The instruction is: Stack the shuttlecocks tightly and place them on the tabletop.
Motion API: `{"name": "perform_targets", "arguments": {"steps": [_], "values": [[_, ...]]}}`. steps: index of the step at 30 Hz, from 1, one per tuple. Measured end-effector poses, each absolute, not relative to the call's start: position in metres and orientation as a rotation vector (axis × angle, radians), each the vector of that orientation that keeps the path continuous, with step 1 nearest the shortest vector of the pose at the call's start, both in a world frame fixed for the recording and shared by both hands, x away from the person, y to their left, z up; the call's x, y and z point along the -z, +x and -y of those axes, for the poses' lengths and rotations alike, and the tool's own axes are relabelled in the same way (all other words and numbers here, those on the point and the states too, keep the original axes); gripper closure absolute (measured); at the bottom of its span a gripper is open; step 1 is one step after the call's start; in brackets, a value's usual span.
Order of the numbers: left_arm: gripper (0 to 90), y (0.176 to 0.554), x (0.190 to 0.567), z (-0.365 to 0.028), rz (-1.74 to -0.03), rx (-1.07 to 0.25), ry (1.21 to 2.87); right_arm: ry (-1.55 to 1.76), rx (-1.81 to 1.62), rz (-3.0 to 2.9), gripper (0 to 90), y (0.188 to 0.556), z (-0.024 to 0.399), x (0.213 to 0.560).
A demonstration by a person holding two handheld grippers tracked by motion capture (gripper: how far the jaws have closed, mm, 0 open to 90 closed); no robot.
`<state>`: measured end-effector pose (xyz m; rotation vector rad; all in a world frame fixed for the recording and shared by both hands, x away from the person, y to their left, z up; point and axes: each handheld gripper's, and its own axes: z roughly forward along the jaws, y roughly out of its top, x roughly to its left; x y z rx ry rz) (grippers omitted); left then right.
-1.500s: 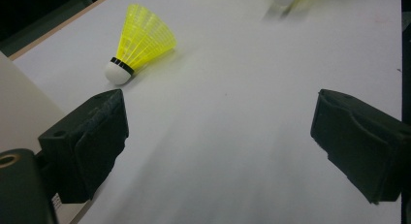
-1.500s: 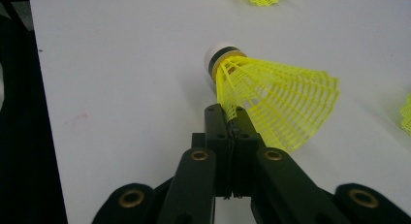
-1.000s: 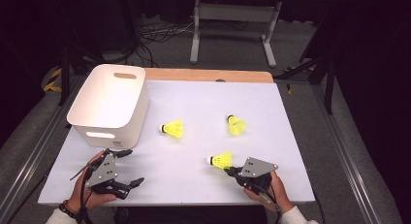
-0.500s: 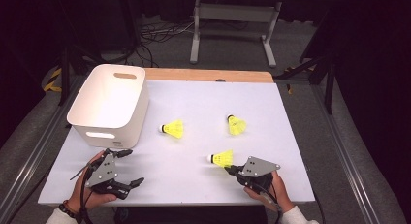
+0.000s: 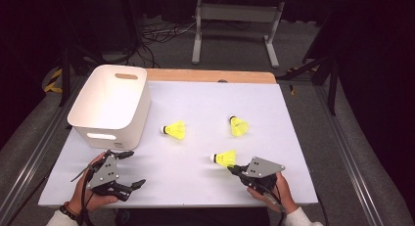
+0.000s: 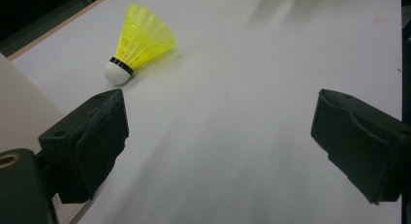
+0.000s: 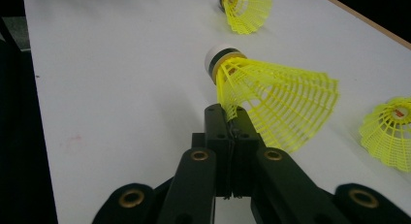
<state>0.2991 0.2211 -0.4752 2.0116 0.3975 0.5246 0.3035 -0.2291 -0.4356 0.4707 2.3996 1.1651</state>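
nothing moved | right claw (image 7: pixel 231 118) pinches shuttlecock (image 7: pixel 276 100) skirt edge

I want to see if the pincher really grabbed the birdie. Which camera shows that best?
The right gripper view: the right gripper fills the foreground, jaws shut on the skirt edge of the held birdie. The high view shows that birdie small at the gripper's tip, grip unclear. The left gripper view shows a different birdie.

One camera looked down over the bench (image 5: pixel 205 103) from above; two rode low, close, sharing its shuttlecocks (image 7: pixel 271 95).
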Motion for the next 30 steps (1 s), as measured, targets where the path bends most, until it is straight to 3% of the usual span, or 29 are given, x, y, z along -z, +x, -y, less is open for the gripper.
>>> {"name": "perform_targets", "arguments": {"steps": [30], "values": [[7.3,0.299,0.476,-0.221,-0.398,-0.524,2.01,0.462,-1.177,-2.359,89.7,0.318,0.222,0.424]]}}
